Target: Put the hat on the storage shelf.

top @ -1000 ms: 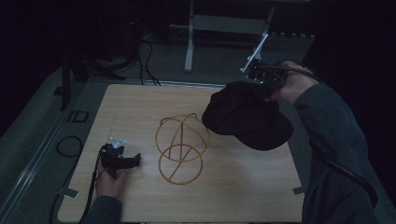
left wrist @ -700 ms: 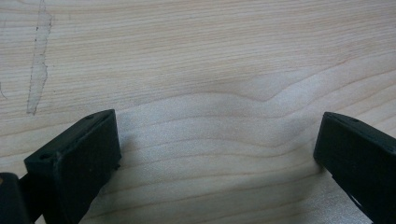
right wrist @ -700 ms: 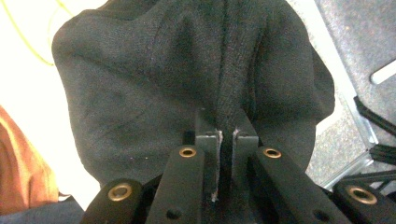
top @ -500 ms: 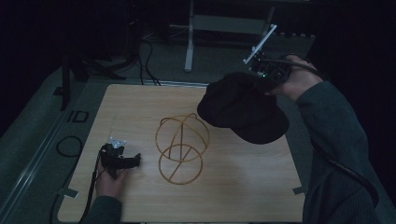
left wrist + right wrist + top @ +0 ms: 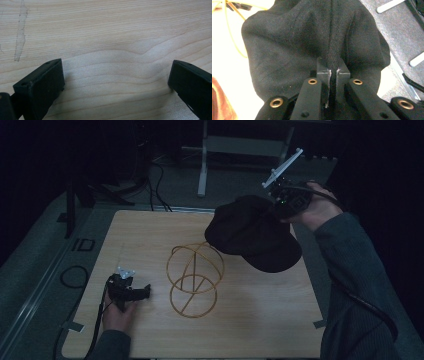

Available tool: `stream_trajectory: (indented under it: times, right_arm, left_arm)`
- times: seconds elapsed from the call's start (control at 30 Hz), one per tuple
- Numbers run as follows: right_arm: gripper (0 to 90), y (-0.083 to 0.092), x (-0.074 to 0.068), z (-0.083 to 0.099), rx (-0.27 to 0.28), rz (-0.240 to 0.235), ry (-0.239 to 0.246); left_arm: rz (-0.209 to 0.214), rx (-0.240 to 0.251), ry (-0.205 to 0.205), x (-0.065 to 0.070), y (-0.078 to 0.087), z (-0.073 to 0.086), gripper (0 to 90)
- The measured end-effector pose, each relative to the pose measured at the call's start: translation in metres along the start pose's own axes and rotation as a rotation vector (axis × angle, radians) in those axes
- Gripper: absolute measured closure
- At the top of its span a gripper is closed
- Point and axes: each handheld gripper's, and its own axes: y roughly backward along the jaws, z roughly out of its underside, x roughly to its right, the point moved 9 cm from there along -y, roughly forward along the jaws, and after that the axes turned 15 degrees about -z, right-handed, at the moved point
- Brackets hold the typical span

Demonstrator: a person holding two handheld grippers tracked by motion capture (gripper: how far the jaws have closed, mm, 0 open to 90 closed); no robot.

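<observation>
— Now, where's the cap (image 5: 252, 234)?

— Aloft at the table's (image 5: 260, 330) far right, a fold of its fabric pinched tight in my right gripper (image 5: 332, 75), beside the wire stand (image 5: 194, 277) and not yet on it. Lifting looks done; setting it over the stand remains.

— Changes since a second ago?

— Cap and right hand have drifted slightly toward the stand. My left gripper (image 5: 117, 82) rests on the wood, jaws spread, nothing between them, unmoved.
</observation>
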Motion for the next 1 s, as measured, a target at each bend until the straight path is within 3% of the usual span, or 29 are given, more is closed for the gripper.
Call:
stream_trajectory:
  times: [0.23,1.0]
  right_arm:
    - [85.9,-0.003,-0.004,-0.006,0.068,-0.016,0.019]
    - [86.0,-0.011,-0.019,-0.020,0.182,-0.067,0.079]
  left_arm:
    - [-0.001,0.001,0.000,0.000,0.000,0.000,0.1]
    - [0.000,0.000,-0.001,0.000,0.000,0.000,0.1]
